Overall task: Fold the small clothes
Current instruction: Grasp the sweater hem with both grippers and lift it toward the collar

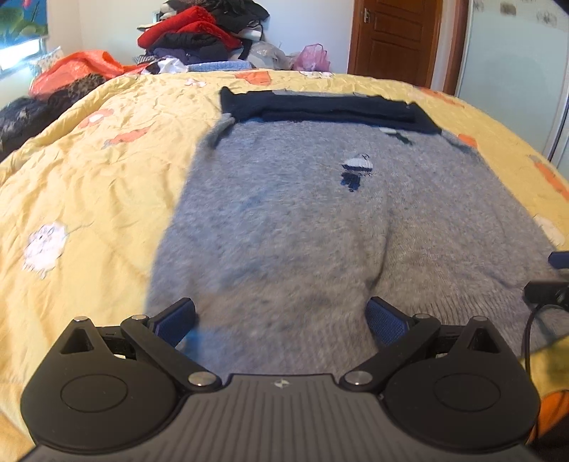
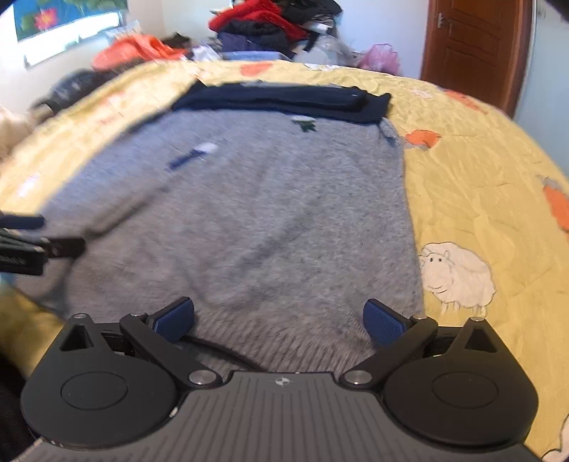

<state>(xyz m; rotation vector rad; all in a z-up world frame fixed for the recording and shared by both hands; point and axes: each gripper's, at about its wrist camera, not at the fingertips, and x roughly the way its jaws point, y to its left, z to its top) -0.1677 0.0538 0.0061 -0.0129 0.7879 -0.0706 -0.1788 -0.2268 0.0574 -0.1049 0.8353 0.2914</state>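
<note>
Item: grey sweater (image 1: pixel 284 213), flat on the bed (image 1: pixel 89 170), long axis running away from me, near hem under both grippers. My left gripper (image 1: pixel 281 321) and right gripper (image 2: pixel 279 320): jaws apart, empty, each equally near the hem.

One grey sweater (image 1: pixel 284 220), one yellow quilt (image 1: pixel 89 184), one clothes pile (image 1: pixel 199 32) — two hand-held grippers (image 1: pixel 281 320) (image 2: pixel 279 318).
</note>
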